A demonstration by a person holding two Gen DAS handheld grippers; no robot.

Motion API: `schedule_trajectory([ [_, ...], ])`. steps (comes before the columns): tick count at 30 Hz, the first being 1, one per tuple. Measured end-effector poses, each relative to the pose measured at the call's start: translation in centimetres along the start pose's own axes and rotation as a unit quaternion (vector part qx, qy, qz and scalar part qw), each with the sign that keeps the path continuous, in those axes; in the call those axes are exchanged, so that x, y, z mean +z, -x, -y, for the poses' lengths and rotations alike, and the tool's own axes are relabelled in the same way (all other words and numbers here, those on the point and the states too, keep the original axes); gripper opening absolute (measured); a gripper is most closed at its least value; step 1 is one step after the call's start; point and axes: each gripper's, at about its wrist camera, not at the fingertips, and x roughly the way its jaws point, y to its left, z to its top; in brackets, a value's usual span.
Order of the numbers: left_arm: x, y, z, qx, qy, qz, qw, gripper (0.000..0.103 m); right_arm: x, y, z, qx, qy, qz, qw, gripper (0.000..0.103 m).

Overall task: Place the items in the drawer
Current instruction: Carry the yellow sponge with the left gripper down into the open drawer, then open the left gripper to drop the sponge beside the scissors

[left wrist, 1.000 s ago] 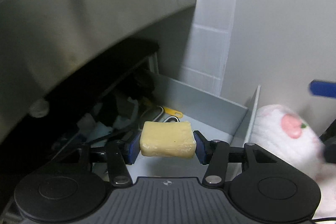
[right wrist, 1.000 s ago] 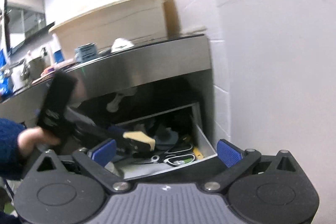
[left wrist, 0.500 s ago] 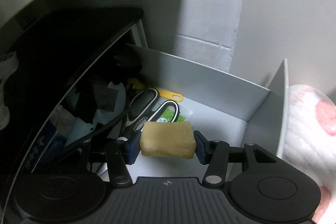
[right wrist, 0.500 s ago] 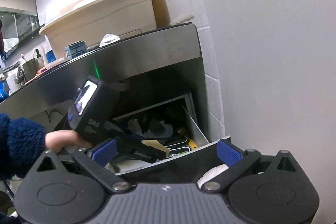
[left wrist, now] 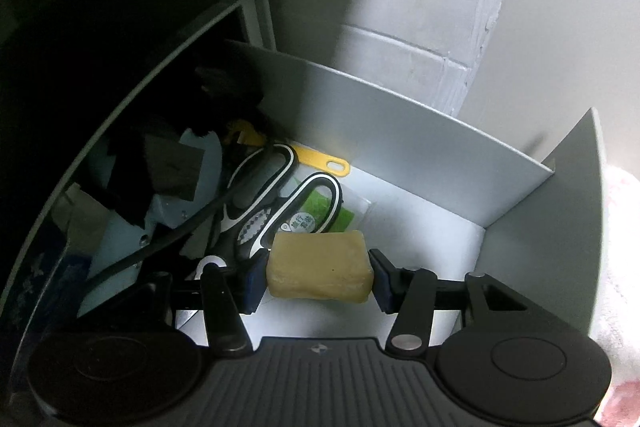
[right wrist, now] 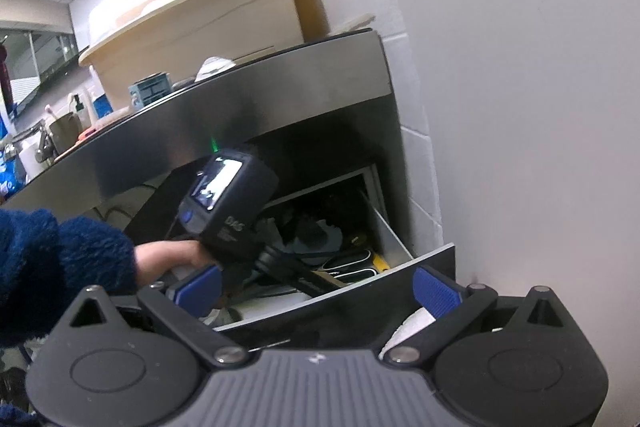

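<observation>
Crosswise, soap bar (left wrist: pixel 319 264) between fingers (left wrist: pixel 253 279).

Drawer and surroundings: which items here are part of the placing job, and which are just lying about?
Part of the job:
- yellow block, clamped in the left gripper
- open drawer
- right gripper, open and holding nothing

Just lying about:
- black-and-white scissors in the drawer
- yellow tool by the drawer's side wall
- beige tub on the counter
</observation>
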Motion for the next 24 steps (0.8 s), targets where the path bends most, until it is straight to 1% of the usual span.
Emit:
schedule_trajectory([
  [4,-0.2,-0.9,-0.1,-0.022,-0.007,-0.015,0.9996,0.052,-0.1,-0.1,-0.3,0.003,0.003,-0.002,1.000,0.103],
  [9,-0.6,-2.0,-0.1,-0.016,-0.020,-0.035,0.9991,0.052,0.0,-0.1,-0.4,0.006,0.002,-0.003,1.000,0.103],
  [18,-0.3,-2.4,-0.4,-0.016,-0.023,-0.051,0.9983,0.052,-0.1,-0.2,-0.4,0.010,-0.003,-0.007,1.000,0.103],
  [24,-0.8,-2.9,0.0,-0.010,-0.044,-0.068,0.9967,0.053,-0.2,-0.2,-0.3,0.011,-0.006,-0.007,1.000,0.103],
])
